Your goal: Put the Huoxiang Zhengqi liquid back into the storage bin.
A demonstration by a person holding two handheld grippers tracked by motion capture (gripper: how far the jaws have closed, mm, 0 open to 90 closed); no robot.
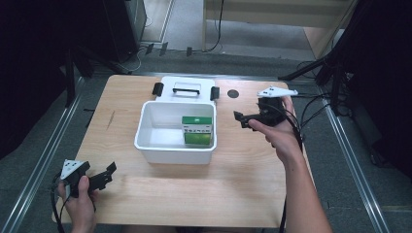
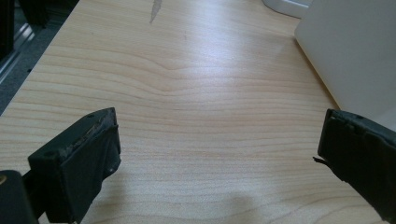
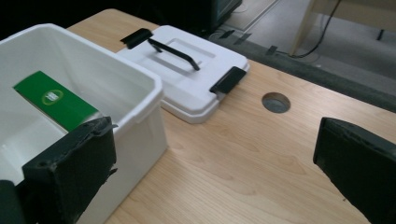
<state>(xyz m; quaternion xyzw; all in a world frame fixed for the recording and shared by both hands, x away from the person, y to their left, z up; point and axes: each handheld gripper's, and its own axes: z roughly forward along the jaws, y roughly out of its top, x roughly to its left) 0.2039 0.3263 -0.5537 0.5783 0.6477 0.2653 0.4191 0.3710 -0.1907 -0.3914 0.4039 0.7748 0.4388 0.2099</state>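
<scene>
Wooden table (image 1: 145,194): green carton (image 1: 197,131) sits in the white bin (image 1: 145,127), lid (image 1: 186,89) at twelve; your right gripper (image 1: 244,120) and left gripper (image 1: 108,174) gape empty.

Bin (image 1: 145,138) at centre of the surface (image 1: 243,179). Carton (image 1: 197,131) inside the bin, against its 3 o'clock wall. Lid (image 1: 186,89) flat on the surface at 12 o'clock, touching the bin's far rim. Hole (image 1: 233,93) in the surface just 3 o'clock of the lid. Right tongs (image 1: 241,120) at 3 o'clock, near the bin; left tongs (image 1: 108,174) at 7 o'clock, near the surface's edge.
</scene>
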